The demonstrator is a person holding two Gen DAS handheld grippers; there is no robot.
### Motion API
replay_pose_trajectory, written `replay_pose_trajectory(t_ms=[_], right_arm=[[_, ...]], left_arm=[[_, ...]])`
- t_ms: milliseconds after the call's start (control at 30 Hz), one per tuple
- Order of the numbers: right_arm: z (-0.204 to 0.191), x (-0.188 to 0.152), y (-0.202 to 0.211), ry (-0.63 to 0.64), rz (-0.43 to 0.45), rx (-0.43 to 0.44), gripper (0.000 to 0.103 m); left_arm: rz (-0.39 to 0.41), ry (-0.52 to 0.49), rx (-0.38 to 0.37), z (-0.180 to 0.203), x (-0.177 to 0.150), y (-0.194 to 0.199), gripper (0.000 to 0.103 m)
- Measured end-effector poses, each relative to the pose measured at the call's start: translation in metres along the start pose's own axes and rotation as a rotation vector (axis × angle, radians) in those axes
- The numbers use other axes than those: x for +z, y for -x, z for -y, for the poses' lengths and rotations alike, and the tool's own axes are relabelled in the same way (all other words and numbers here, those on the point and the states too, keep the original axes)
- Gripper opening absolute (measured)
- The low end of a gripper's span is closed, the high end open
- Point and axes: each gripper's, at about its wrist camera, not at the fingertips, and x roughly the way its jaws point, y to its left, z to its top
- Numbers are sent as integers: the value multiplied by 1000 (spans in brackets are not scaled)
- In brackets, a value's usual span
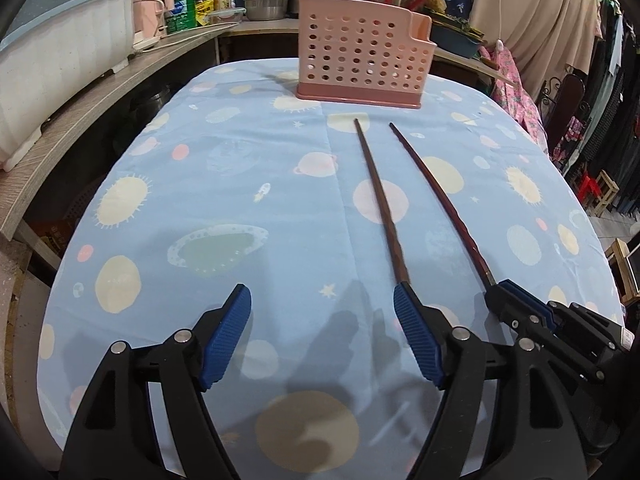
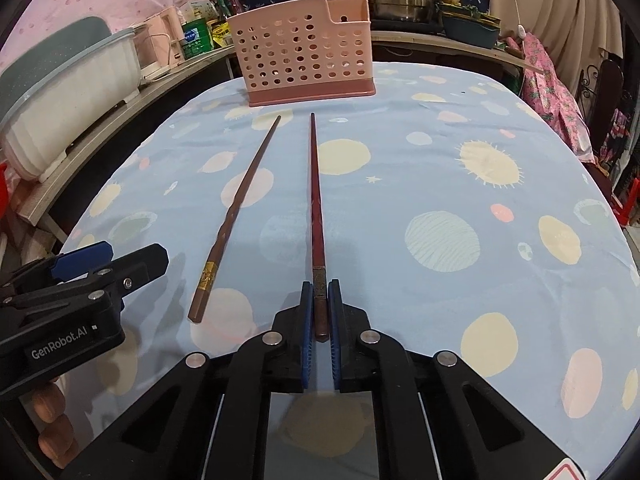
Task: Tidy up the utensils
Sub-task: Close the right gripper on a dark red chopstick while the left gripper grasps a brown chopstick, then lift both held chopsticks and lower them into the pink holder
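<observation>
Two long chopsticks point toward a pink perforated utensil holder (image 1: 362,54) (image 2: 306,54) at the far side of the table. My right gripper (image 2: 320,296) is shut on the butt end of the red chopstick (image 2: 314,200); it shows in the left wrist view (image 1: 500,292) gripping that stick (image 1: 436,200). The brown chopstick (image 2: 236,212) (image 1: 380,204) lies on the cloth to the left. My left gripper (image 1: 322,300) is open and empty, its right fingertip (image 1: 404,296) at the brown stick's near end. It shows at the left in the right wrist view (image 2: 120,258).
The table has a blue planet-print cloth (image 1: 240,200). A wooden shelf along the left holds a white and teal dish rack (image 1: 60,52), bottles and pots. Steel pots stand behind the holder. Clothes and stools are at the right.
</observation>
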Motion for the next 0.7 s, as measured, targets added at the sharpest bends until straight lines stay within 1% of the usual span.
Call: replay_pose_trajectory(t_ms=[200, 333, 400, 467, 533, 600, 700], right_arm=[[12, -3, 4, -28, 4, -6, 7], [16, -4, 5, -36, 6, -1, 7], [16, -4, 5, -37, 6, 0, 7], [17, -4, 5, -39, 7, 2, 7], [17, -5, 5, -39, 8, 4, 7], [17, -5, 5, -39, 8, 4, 7], [17, -5, 5, -40, 8, 3, 7]], left_arm=[[-13, -31, -36, 18, -4, -5, 71], [-26, -46, -31, 27, -6, -14, 71], [-37, -45, -27, 29, -7, -19, 68], [-25, -57, -7, 31, -7, -19, 62], [-21, -62, 0, 30, -7, -19, 58], [-18, -63, 5, 29, -7, -19, 51], [-16, -61, 10, 27, -6, -18, 35]])
